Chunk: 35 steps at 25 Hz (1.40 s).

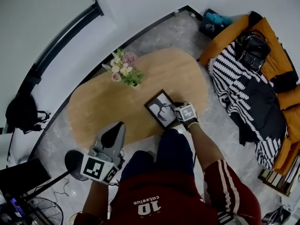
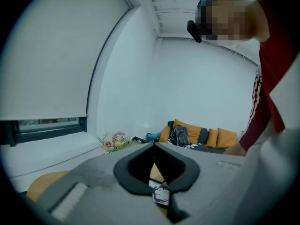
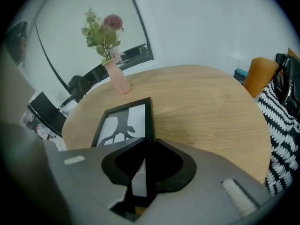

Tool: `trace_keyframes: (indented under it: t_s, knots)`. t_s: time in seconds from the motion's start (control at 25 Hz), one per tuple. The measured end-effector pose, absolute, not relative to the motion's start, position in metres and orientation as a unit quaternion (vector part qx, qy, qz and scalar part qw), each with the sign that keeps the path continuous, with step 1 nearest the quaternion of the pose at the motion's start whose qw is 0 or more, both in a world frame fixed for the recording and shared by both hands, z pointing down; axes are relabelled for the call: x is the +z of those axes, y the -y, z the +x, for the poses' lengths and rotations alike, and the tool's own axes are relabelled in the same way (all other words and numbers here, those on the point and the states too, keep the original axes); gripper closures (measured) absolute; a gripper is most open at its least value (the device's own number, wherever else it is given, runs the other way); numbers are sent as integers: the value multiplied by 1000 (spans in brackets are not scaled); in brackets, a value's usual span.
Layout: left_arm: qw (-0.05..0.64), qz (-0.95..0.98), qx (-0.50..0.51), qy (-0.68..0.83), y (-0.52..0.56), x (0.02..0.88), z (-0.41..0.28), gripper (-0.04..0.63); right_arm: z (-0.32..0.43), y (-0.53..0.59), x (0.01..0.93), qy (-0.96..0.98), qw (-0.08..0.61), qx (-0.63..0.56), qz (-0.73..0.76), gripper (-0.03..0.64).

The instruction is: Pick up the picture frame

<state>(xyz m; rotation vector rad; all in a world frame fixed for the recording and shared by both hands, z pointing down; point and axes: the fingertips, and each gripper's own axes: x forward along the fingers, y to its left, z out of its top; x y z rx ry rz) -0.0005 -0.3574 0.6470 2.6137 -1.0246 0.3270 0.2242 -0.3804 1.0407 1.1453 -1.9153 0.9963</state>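
Note:
A black picture frame point(image 1: 161, 109) with a dark tree print lies flat on the oval wooden table point(image 1: 98, 102), near its front right edge. My right gripper point(image 1: 176, 108) reaches down to the frame's right side. In the right gripper view the frame point(image 3: 123, 123) runs into the jaws, and the right gripper point(image 3: 149, 142) is shut on its black right border. My left gripper point(image 1: 119, 126) hangs off the table's front edge, shut and holding nothing. In the left gripper view, past the left gripper point(image 2: 153, 145), a bit of the frame point(image 2: 161, 194) shows.
A pink vase of flowers point(image 1: 124, 71) stands at the table's far side, left of the frame. A sofa with orange cushions, a striped blanket point(image 1: 243, 86) and a black bag point(image 1: 253, 50) is on the right. A fan point(image 1: 44, 212) and dark gear sit on the floor at left.

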Motion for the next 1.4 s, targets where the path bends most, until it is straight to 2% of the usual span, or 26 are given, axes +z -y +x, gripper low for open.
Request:
trace_keyframes:
  t_s: [0.2, 0.64, 0.8, 1.4]
  knots:
    - [162, 909, 117, 366, 360, 635, -4, 592, 224, 387, 1018, 737, 313, 381, 463, 548]
    - [157, 907, 109, 376, 356, 567, -10, 592, 230, 388, 941, 738, 295, 370, 481, 548]
    - [167, 904, 115, 378, 352, 533, -12, 592, 231, 390, 888, 745, 277, 354, 492, 548]
    - [112, 908, 59, 399, 338, 428, -32, 592, 220, 407, 646, 797, 159, 245, 529, 548]
